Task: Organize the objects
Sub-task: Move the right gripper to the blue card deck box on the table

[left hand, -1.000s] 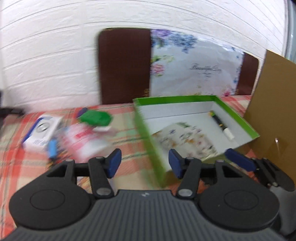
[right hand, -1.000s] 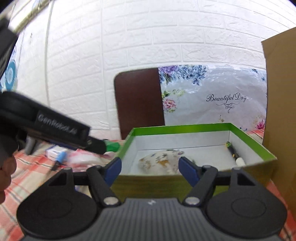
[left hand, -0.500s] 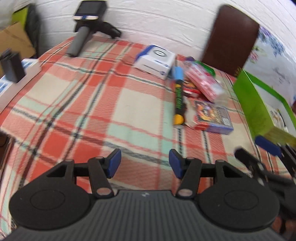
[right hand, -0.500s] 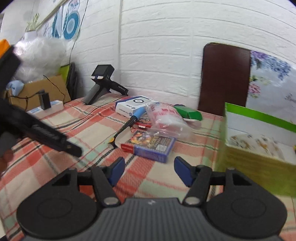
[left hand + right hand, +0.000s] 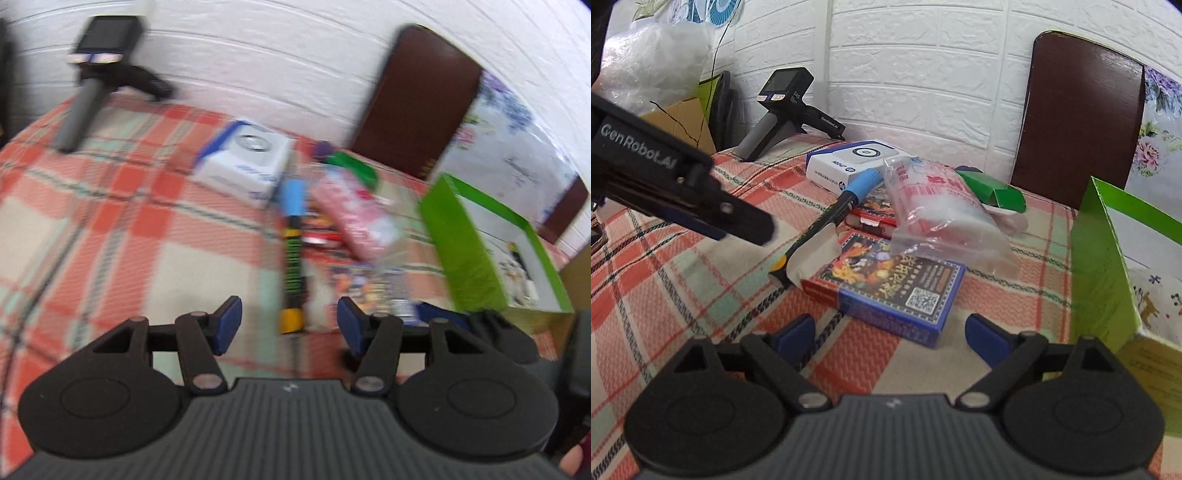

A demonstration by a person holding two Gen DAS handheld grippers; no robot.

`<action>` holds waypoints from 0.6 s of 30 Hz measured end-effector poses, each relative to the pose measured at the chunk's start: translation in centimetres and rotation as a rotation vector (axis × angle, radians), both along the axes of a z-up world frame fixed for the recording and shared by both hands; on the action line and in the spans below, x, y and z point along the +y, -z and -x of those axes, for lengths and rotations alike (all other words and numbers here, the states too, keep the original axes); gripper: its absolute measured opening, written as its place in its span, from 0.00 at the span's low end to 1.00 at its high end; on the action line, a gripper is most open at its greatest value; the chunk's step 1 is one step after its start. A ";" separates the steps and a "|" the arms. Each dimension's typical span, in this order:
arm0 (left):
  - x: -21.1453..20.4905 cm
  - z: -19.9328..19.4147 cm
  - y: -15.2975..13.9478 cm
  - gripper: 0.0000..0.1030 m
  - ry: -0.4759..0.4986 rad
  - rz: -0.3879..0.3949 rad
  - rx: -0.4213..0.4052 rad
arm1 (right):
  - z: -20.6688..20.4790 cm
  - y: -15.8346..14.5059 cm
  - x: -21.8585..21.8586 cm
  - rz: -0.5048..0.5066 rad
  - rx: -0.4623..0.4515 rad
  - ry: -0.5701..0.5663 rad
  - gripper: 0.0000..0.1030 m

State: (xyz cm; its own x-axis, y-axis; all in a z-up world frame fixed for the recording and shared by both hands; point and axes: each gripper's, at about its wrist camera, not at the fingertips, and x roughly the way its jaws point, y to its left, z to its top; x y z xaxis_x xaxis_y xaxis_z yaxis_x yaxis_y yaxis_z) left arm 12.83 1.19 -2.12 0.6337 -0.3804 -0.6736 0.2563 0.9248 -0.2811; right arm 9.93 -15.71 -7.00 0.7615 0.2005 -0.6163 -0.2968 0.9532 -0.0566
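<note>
My left gripper (image 5: 289, 325) is open and empty, just short of the yellow end of a blue-handled screwdriver (image 5: 293, 236) lying on the plaid cloth. My right gripper (image 5: 889, 334) is open and empty, right in front of a blue and red card box (image 5: 890, 286). A clear bag of pink items (image 5: 938, 210) rests on the card box's far end. A white and blue box (image 5: 855, 162) and a small green carton (image 5: 993, 186) lie behind. The open green box (image 5: 1102, 258) stands at the right, with a floral pouch (image 5: 517, 275) and a marker inside.
A handheld black device (image 5: 783, 110) stands at the table's back left. A brown chair back (image 5: 1075, 118) and a floral sheet lean on the white brick wall. The left gripper's arm (image 5: 665, 184) crosses the right wrist view. A cardboard box and plastic bag sit at far left.
Both grippers swung left, away from the green box, then closed in on the pile. The left gripper now faces the screwdriver, the right gripper the card box. Both stayed open.
</note>
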 end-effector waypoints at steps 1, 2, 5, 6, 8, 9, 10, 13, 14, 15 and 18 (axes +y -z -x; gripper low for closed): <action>-0.6 0.0 0.2 0.57 0.014 -0.004 -0.003 | -0.3 -0.1 0.0 -0.010 0.004 -0.010 0.75; -1.0 -0.2 0.4 0.57 0.024 -0.009 -0.002 | -0.5 -0.2 -0.1 -0.019 0.005 -0.010 0.71; -1.8 -0.8 1.2 0.57 0.025 -0.028 0.016 | -0.5 -0.1 -0.2 -0.026 -0.006 0.002 0.66; -1.9 -1.0 1.3 0.57 0.025 -0.027 0.024 | -0.4 0.0 -0.3 -0.029 -0.012 0.005 0.68; -2.0 -1.4 1.6 0.58 0.034 -0.017 0.035 | -0.3 0.2 -0.5 -0.041 -0.014 0.009 0.70; -2.3 -1.7 1.7 0.58 0.038 -0.018 0.041 | -0.4 0.2 -0.6 -0.050 -0.010 0.013 0.72; -2.6 -1.9 1.8 0.59 0.042 -0.020 0.045 | -0.5 0.3 -0.8 -0.060 -0.005 0.018 0.75; -3.4 -2.5 1.9 0.62 0.055 -0.018 0.051 | -0.6 0.4 -1.0 -0.076 -0.002 0.024 0.78; -3.6 -2.6 2.0 0.62 0.055 -0.014 0.057 | -0.6 0.4 -1.0 -0.073 -0.004 0.021 0.78; -3.7 -2.6 2.1 0.63 0.045 -0.015 0.062 | -0.5 0.4 -0.9 -0.069 -0.006 0.020 0.76; -3.5 -1.9 1.7 0.63 0.020 -0.033 0.060 | 0.1 0.2 -0.7 -0.076 -0.006 0.013 0.67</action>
State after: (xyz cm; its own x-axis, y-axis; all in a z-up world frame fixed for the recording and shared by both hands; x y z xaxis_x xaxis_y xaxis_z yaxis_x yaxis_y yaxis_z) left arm 14.71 -2.28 -3.79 0.5844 -0.3696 -0.7224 0.2580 0.9287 -0.2663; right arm 9.88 -16.42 -7.21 0.7681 0.2366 -0.5950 -0.2843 0.9586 0.0142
